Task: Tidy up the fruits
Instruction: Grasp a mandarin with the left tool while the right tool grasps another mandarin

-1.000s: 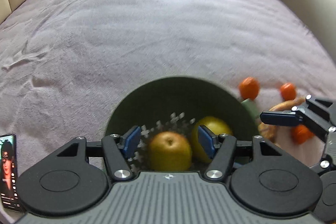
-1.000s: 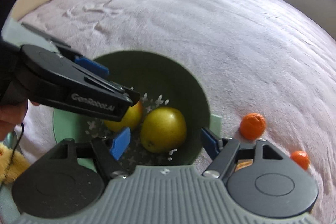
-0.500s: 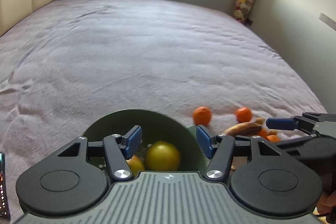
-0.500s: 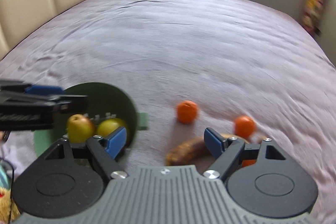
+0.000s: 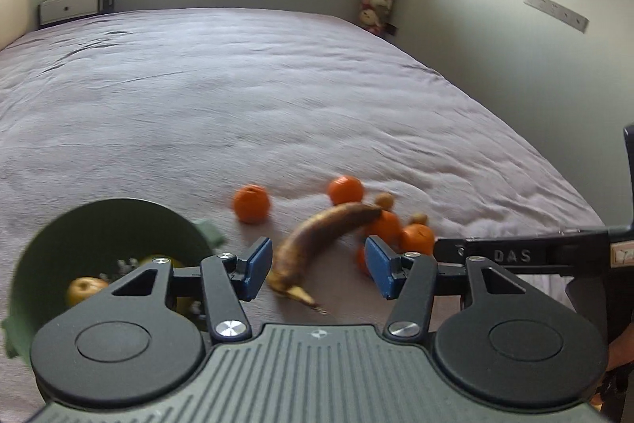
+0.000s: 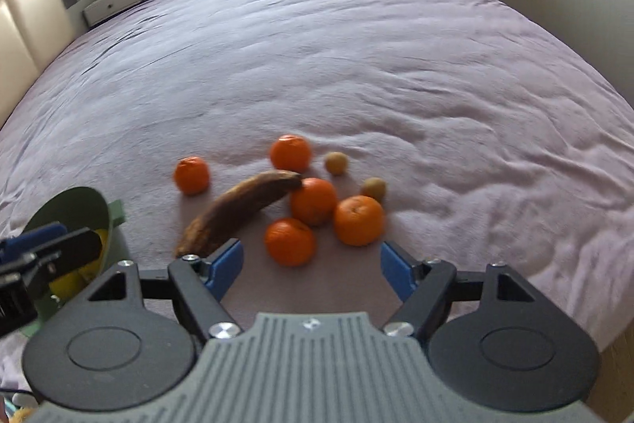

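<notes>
**Hovering both tongs over loose fruit on the bed**

Holding over the bed (image 6: 396, 46), I see both tools low above its mauve cover. Far left sits the green bowl (image 5: 99, 224), tipped toward me, with an apple (image 5: 85, 289) and a yellow fruit (image 6: 71, 280) inside; more I cannot make out behind my left tool.

My left tongs (image 5: 319, 270) are spread wide and grip nothing; between their blue pads the stem end of the brown banana (image 5: 321, 240) shows on the cover. The banana runs up and right from there, its far tip touching an orange (image 6: 313, 201).

One orange (image 6: 191, 174) lies alone, between the bowl and the banana. Right of the banana the others cluster: one (image 6: 290, 152) at the back, one (image 6: 290, 241) nearest me, and one (image 6: 358, 220) on the right of the group. Two small tan fruits (image 6: 337, 162) lie just behind them.

My right tongs (image 6: 311, 270) are also spread wide and empty, with the nearest orange just ahead of the gap.
</notes>
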`<action>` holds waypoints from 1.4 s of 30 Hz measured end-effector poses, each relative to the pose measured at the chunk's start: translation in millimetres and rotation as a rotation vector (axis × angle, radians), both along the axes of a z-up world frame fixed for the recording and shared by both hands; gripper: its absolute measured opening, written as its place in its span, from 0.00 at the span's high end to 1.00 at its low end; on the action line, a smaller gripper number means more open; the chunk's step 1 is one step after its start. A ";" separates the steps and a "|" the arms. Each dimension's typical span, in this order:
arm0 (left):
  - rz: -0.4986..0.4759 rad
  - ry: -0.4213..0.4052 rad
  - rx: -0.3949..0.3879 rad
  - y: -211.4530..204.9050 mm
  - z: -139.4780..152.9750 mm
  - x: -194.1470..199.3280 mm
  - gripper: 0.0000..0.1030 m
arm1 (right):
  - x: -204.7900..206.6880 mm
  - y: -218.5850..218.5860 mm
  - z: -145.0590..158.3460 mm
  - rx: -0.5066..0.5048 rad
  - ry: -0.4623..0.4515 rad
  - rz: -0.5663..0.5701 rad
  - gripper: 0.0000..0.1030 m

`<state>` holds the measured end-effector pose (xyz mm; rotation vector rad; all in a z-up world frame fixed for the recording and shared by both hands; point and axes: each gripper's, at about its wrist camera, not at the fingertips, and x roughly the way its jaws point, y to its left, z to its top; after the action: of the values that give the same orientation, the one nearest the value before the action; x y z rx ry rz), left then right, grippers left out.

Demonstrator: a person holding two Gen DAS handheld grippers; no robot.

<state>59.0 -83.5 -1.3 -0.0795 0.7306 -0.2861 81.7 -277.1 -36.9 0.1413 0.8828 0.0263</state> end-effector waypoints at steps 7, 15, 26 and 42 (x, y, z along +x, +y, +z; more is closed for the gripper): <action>-0.053 0.028 0.009 -35.9 -19.0 9.4 0.38 | 19.0 -25.4 -24.2 0.092 0.052 -0.095 0.35; -0.082 0.052 0.055 -63.4 -46.5 28.6 0.38 | 40.2 -36.6 -41.7 0.095 0.062 -0.131 0.35; -0.173 0.022 0.188 -92.2 -74.2 49.1 0.38 | 57.3 -37.5 -66.2 0.112 0.073 -0.107 0.39; -0.290 0.020 0.311 -115.6 -97.9 62.3 0.37 | 79.3 -32.6 -89.5 0.095 0.080 -0.086 0.49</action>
<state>121.4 -199.1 -99.1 0.3210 0.7993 -0.4444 161.0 -309.7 -126.4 0.2706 0.9554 -0.0177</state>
